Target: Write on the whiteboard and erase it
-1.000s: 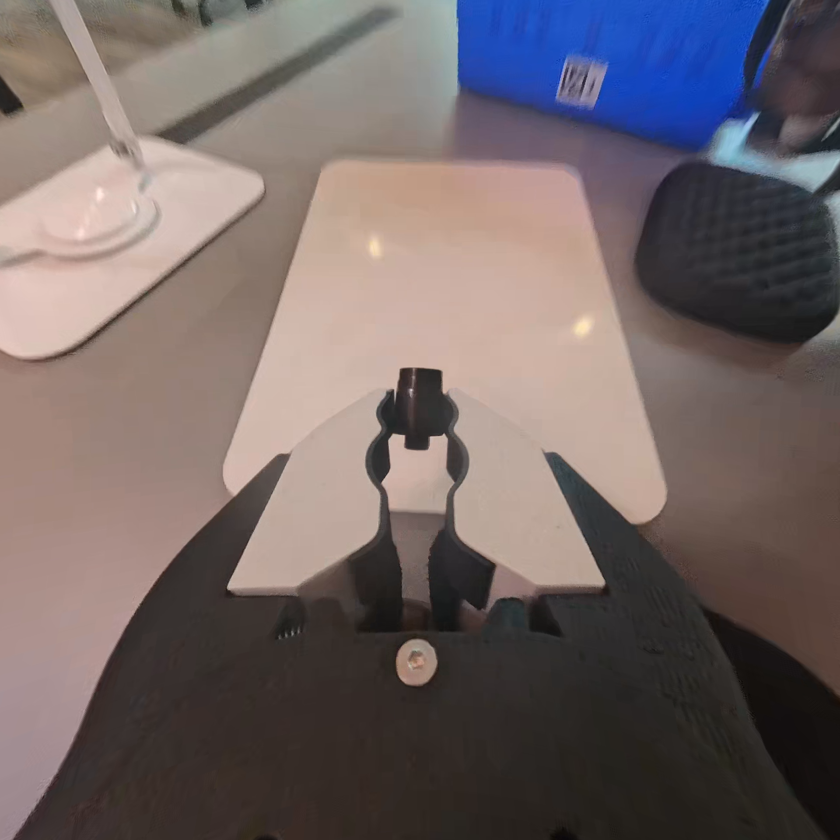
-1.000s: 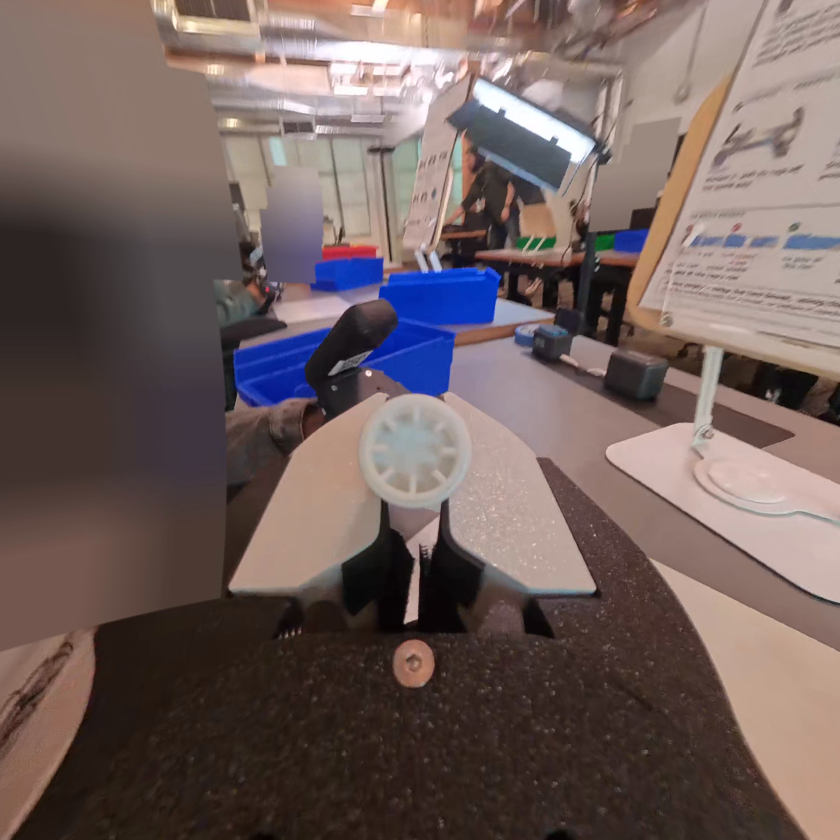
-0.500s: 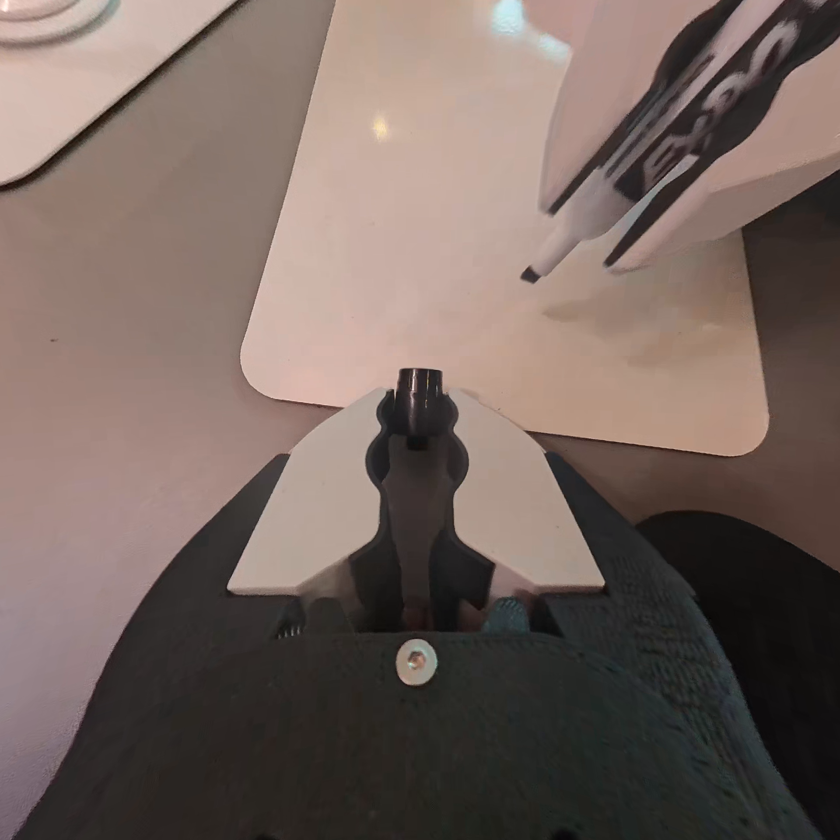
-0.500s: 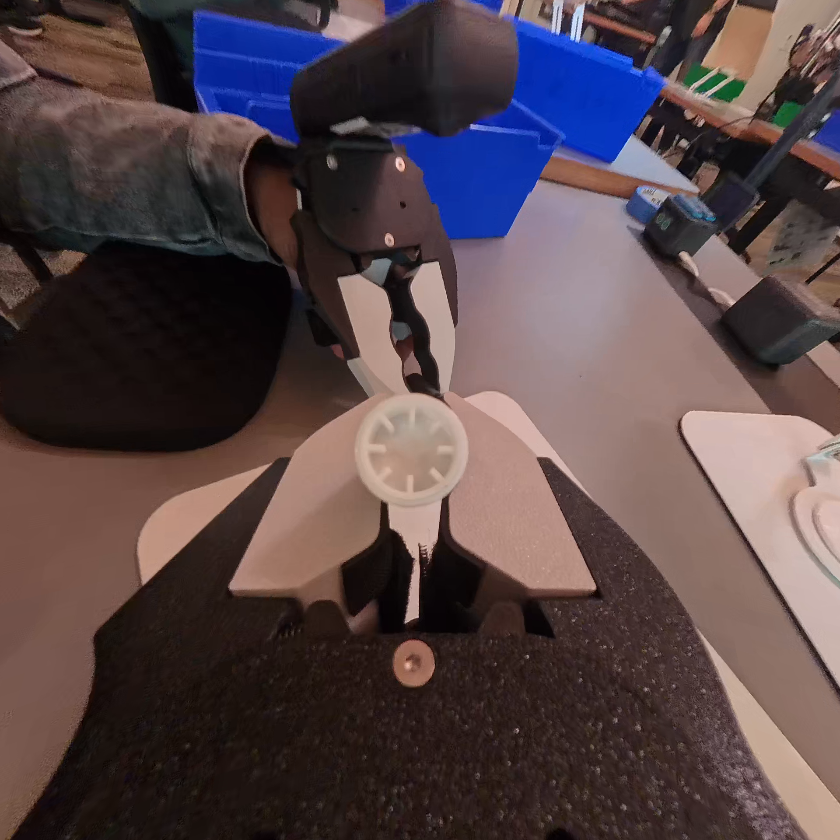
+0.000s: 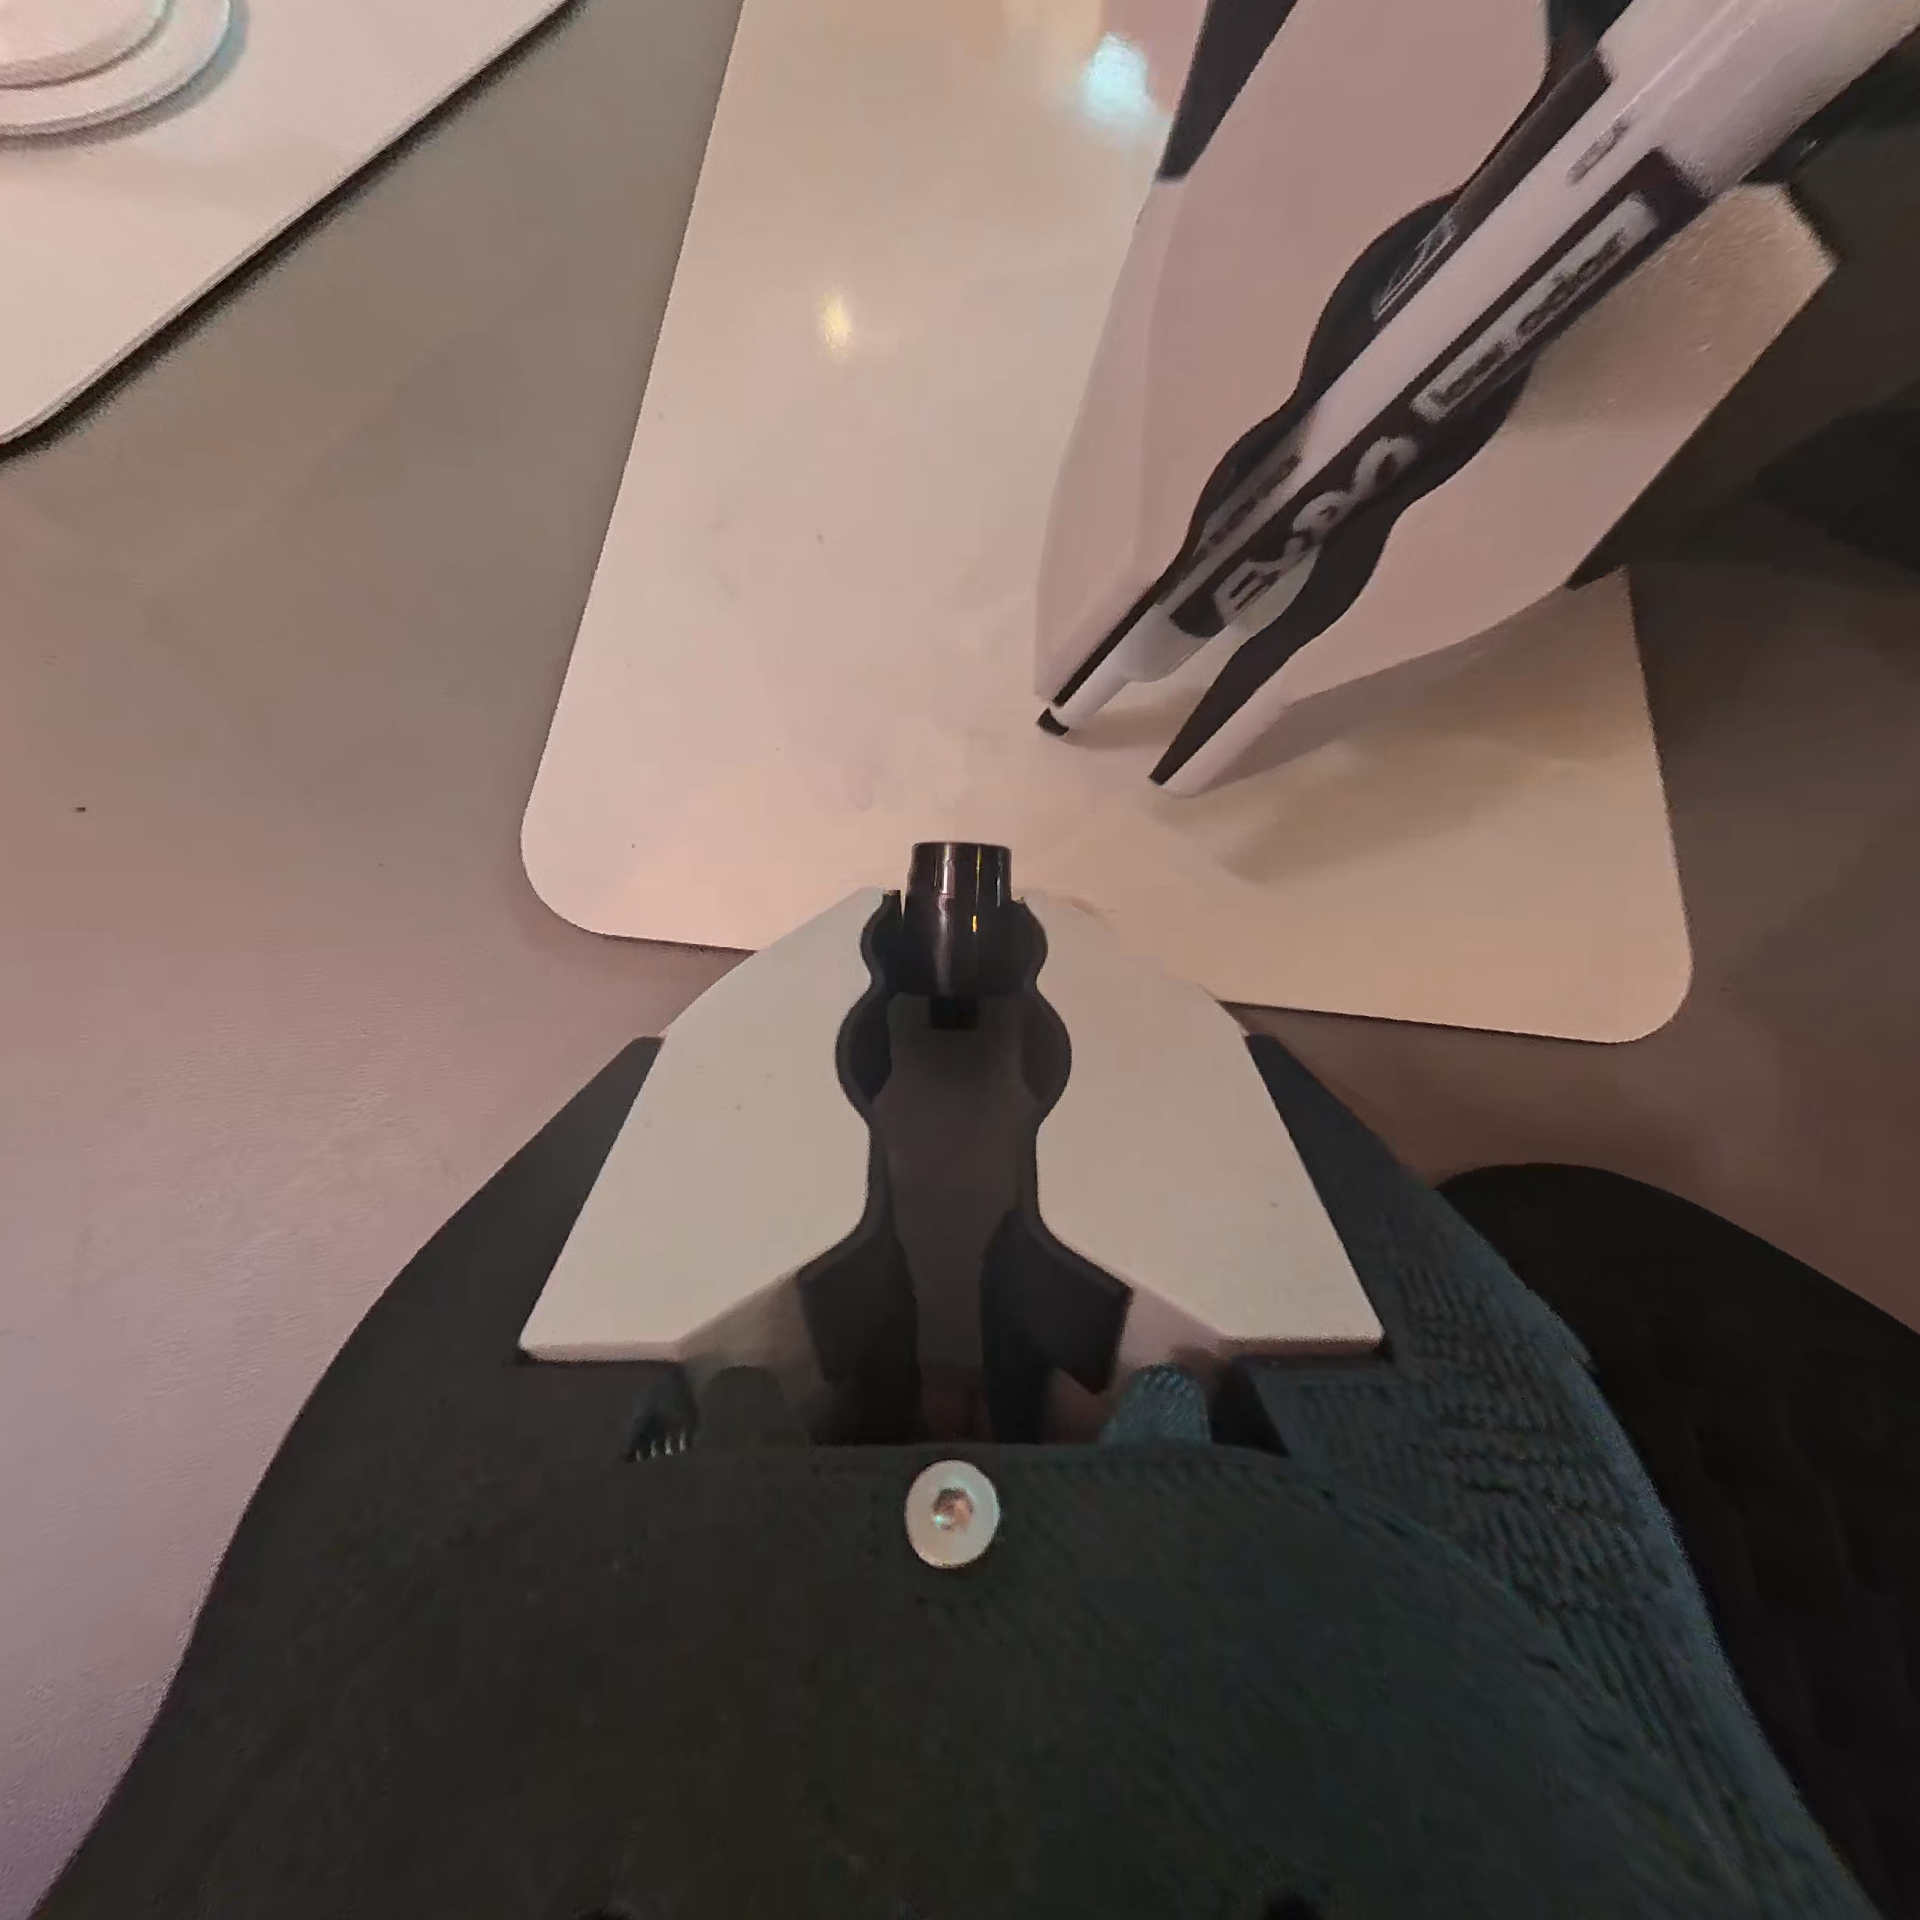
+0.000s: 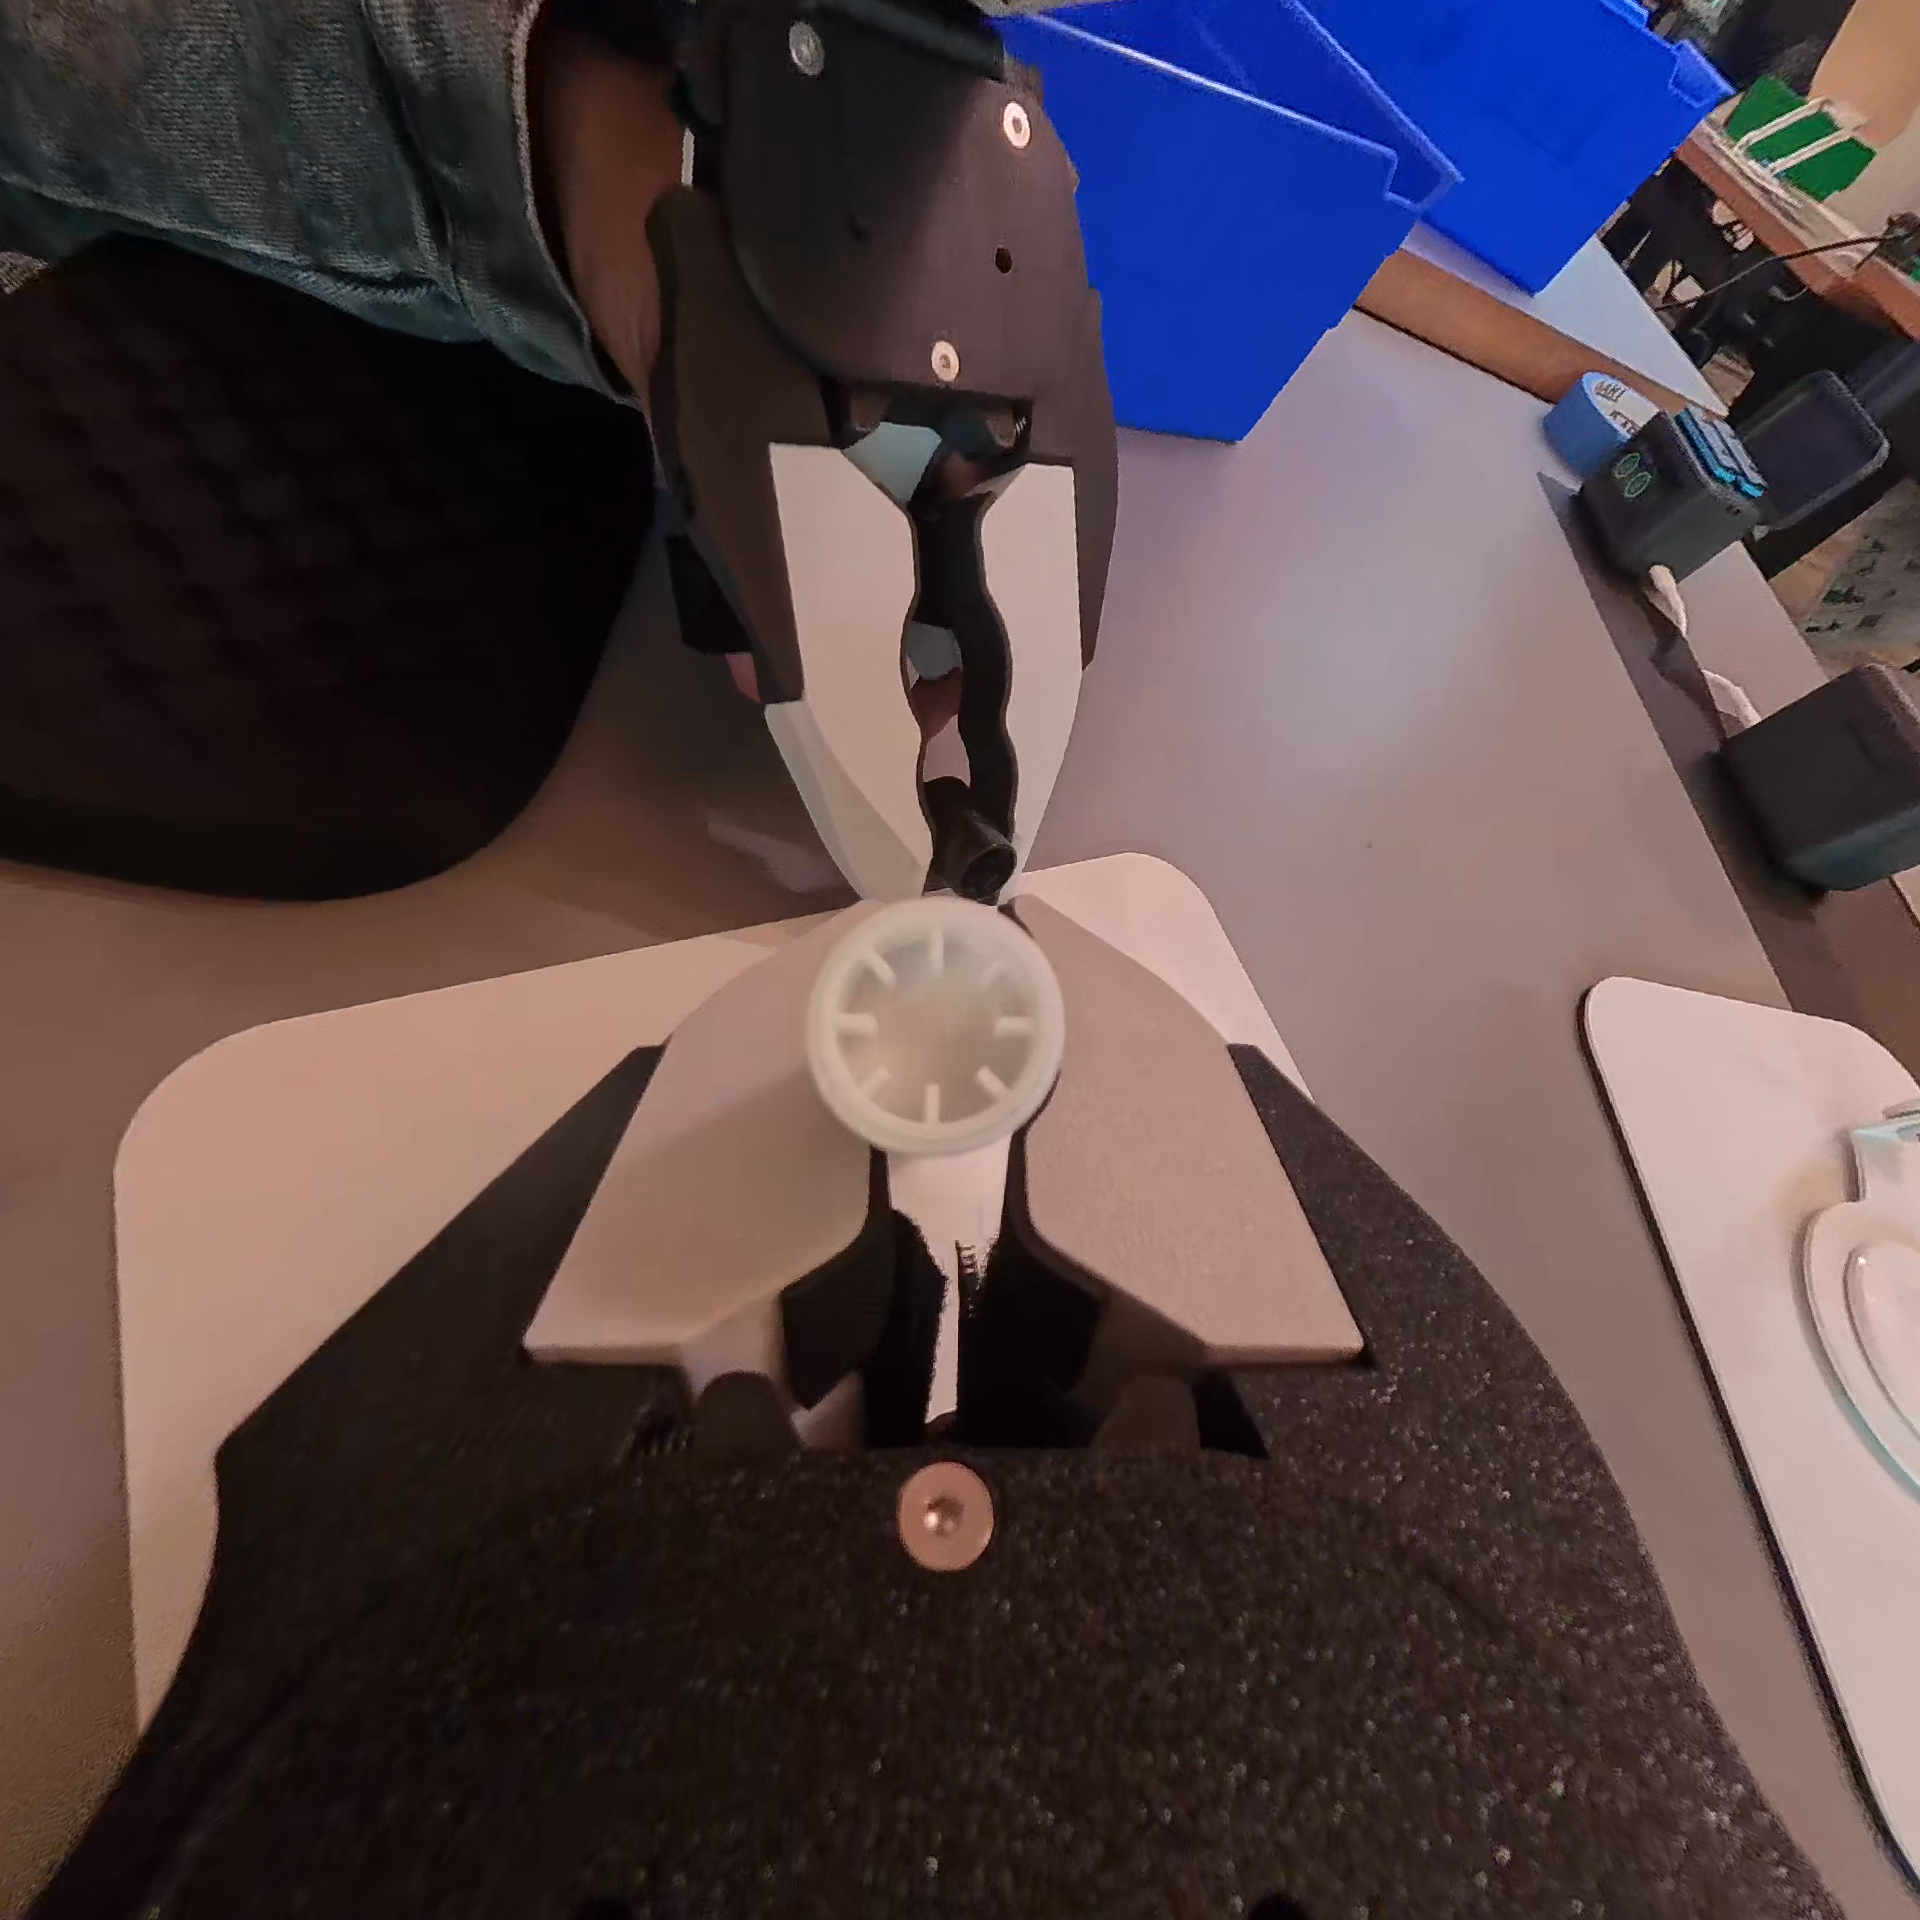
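1. Now my right jaws (image 6: 940, 1023) are clamped on the marker (image 5: 1382, 426), its white butt end facing my right camera and its tip angled down at the whiteboard (image 5: 831, 499). I judge that slant is for writing: the tip sits just above or barely on the board's near part, and I cannot tell which.
2. My left jaws (image 5: 956, 935) are closed on the black cap (image 5: 956, 914), held low at the board's near edge, out of the marker's way yet close for recapping.
3. The two sets of jaws face each other across the board, near but apart.
4. The whiteboard lies flat on the grey table (image 5: 260, 831): a white sheet with rounded corners, glossy with light spots, with no clear ink yet, only faint smudges. Writing looks about to begin; erasing is not yet started.
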Demonstrator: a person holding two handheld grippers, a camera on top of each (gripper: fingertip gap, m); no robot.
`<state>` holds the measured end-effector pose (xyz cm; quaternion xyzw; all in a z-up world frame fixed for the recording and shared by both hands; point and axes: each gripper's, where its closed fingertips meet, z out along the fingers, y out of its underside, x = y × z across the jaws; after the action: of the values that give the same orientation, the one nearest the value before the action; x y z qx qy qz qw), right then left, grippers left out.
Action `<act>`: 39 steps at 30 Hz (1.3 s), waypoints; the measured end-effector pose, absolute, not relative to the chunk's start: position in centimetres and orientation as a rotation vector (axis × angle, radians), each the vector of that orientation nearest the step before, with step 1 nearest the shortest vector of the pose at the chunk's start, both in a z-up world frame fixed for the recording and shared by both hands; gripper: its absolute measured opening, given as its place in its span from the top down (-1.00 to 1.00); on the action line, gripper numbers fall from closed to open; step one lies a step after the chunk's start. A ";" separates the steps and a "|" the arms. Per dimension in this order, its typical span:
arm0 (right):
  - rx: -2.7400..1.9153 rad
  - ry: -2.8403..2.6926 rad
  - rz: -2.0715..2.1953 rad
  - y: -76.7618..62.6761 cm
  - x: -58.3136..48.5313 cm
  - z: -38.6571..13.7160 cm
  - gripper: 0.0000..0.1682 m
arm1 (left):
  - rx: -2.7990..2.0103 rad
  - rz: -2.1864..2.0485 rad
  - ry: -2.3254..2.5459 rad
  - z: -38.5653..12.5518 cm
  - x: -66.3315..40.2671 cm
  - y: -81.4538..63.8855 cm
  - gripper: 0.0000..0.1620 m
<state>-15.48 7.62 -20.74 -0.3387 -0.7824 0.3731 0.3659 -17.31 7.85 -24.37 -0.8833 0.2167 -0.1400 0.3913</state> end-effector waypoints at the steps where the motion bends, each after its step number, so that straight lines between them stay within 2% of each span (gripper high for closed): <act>1: -0.869 -2.013 0.957 7.7 -15.6 -20.9 0.79 | -2.242 -0.376 0.549 -24.3 -17.2 7.8 0.75; 11: -0.841 -2.078 1.029 5.3 -14.7 -20.9 0.79 | -2.263 -0.382 0.556 -24.8 -17.2 7.7 0.74; 26: -0.913 -1.944 1.000 9.5 -15.3 -19.8 0.79 | -2.259 -0.375 0.580 -24.8 -16.9 7.7 0.75; 39: -0.956 -2.004 0.962 9.8 -13.8 -21.0 0.79 | -2.256 -0.376 0.588 -24.8 -16.8 7.7 0.74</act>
<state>-13.84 9.83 -20.98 -0.3697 -0.7748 0.3721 0.3529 -16.84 7.67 -24.83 -0.8836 0.2304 -0.1472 0.3802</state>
